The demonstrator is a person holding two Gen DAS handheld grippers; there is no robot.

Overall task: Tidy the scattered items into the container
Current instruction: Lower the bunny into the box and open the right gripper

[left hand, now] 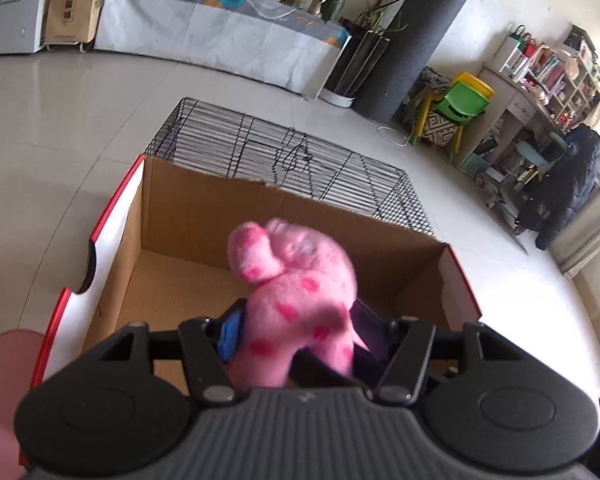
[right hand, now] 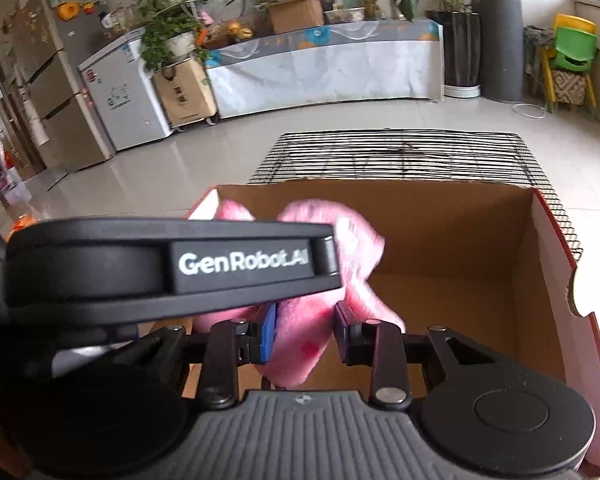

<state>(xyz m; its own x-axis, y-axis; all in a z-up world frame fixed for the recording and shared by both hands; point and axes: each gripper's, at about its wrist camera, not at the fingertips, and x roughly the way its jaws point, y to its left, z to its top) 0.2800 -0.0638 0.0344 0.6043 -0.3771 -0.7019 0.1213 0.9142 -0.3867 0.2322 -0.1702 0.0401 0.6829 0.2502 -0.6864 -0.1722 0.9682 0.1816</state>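
A pink plush toy [left hand: 292, 280] with darker pink spots hangs over the open cardboard box [left hand: 204, 216]. My left gripper [left hand: 296, 332] is shut on its lower body, one pad against each side. In the right wrist view, blurred pink plush [right hand: 300, 340] fills the gap between the pads of my right gripper [right hand: 304, 336], which is shut on it above the same box [right hand: 460, 224]. The left gripper's black housing [right hand: 140, 264] crosses that view at the left and hides part of the plush. Whether both grippers hold one toy I cannot tell. The box floor that shows is bare.
A black wire cage [left hand: 300, 160] lies flat on the tiled floor just behind the box. A pink round object [left hand: 8, 352] sits at the box's left. Stacked green and yellow chairs [left hand: 460, 100], shelves and a person in a dark coat [left hand: 572, 184] are far right.
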